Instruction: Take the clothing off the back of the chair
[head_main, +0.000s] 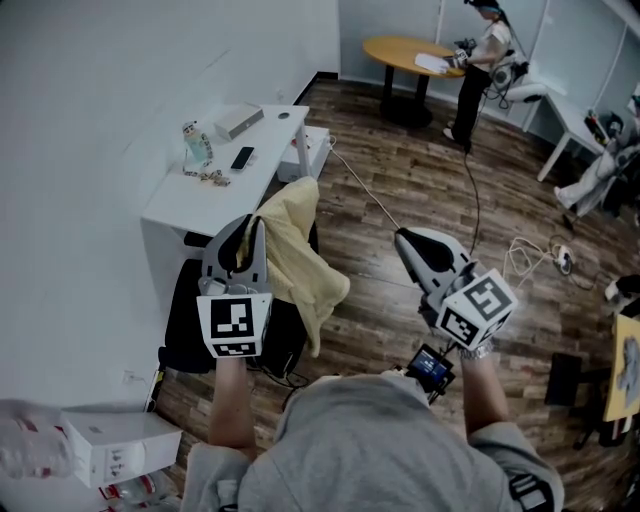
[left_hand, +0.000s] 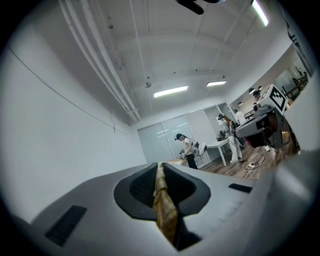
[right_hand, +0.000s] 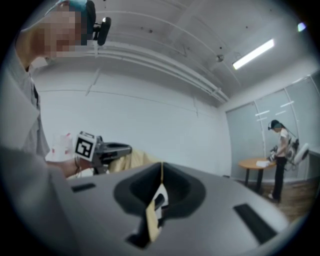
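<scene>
A pale yellow garment hangs over a black chair beside the desk. My left gripper is shut on the garment's upper edge and holds it up above the chair back. In the left gripper view a fold of the yellow cloth is pinched between the closed jaws of the left gripper. My right gripper is level to the right of the garment. Its jaws are shut on a thin yellow strip with a white tag. The head view shows no cloth reaching it.
A white desk with small items stands against the wall behind the chair. A white box lies at lower left. Cables lie on the wood floor. A person stands at a round table at the back.
</scene>
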